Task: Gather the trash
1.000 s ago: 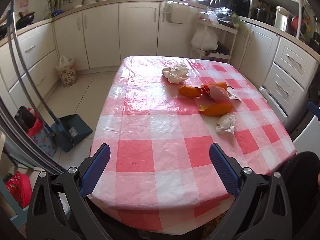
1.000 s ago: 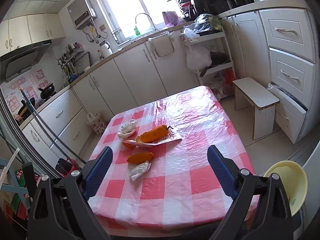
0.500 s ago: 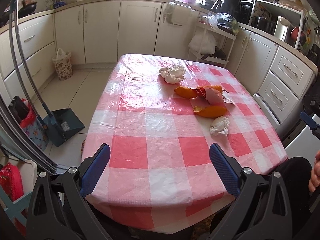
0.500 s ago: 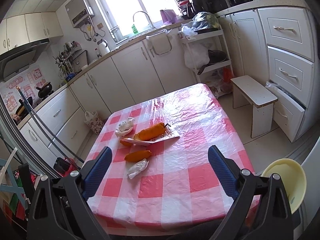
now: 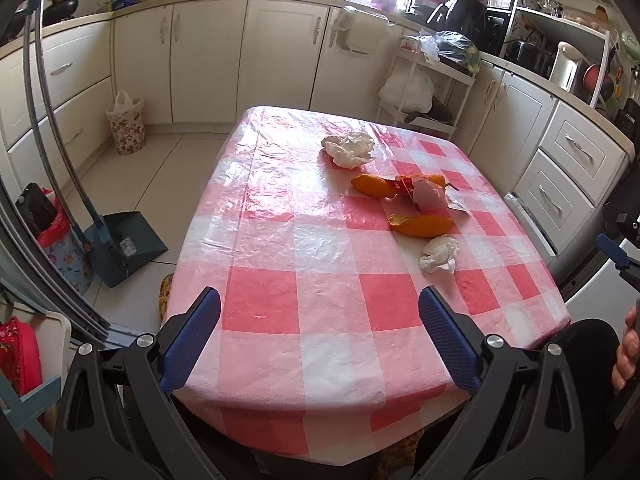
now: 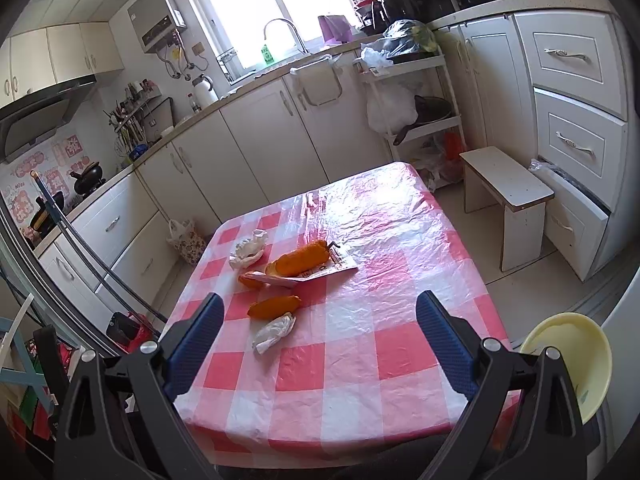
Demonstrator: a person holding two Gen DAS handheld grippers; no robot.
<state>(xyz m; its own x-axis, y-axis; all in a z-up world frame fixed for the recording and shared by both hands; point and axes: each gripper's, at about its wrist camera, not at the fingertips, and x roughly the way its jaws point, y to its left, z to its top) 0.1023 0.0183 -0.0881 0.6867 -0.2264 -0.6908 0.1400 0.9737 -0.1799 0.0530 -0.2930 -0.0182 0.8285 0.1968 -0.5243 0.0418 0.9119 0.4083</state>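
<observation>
Trash lies on a table with a red-and-white checked cloth. A big crumpled tissue sits farthest away. Orange peels and a pink-and-white wrapper lie mid-table. A small crumpled tissue is nearest. My left gripper hovers open over the near table edge, well short of the trash. My right gripper is open too, held above the near side with nothing between its fingers.
A flowered bin with a bag stands by the cabinets. A dustpan and broom handle are on the floor at left. A white stool and a shelf cart stand right of the table. A yellow bowl is near my right gripper.
Both cameras have drawn back and risen slightly, so the table looks a little smaller and farther. The trash has not moved. Both grippers stay open.
</observation>
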